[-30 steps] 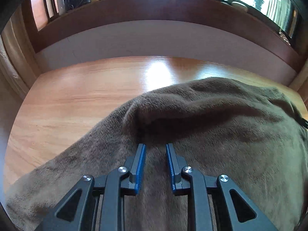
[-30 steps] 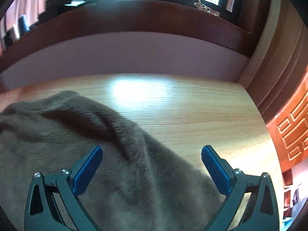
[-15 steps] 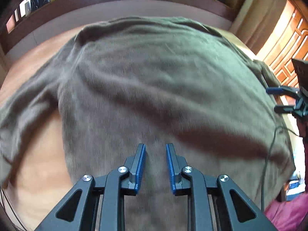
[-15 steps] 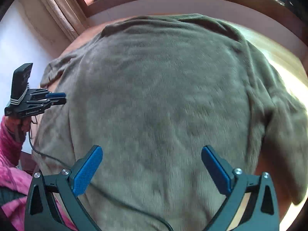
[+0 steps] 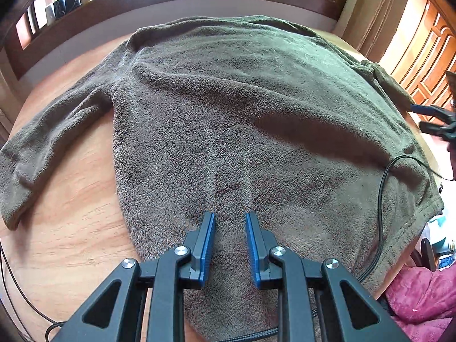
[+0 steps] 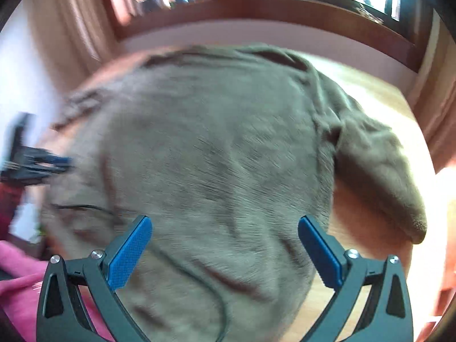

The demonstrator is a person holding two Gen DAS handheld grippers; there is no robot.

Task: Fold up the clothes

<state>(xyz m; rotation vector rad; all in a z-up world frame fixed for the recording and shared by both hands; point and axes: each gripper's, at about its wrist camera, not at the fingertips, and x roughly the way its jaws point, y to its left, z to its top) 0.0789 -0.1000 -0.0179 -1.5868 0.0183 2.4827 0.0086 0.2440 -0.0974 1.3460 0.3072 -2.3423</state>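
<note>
Olive-brown fleece top (image 5: pixel 228 108), blue-padded black tongs (image 5: pixel 229 242)

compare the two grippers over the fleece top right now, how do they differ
The left gripper has its fingers drawn close with only a narrow gap; the right gripper is spread wide. The left one hovers over the hem at the middle of the brown fleece top; the right one is nearer the side by a sleeve. The left view is sharp, the right view blurred. Both have blue pads and hold nothing.

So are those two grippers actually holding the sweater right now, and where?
Neither holds it. The left gripper is narrowly open above the sweater, near its hem; the right gripper is wide open.
</note>
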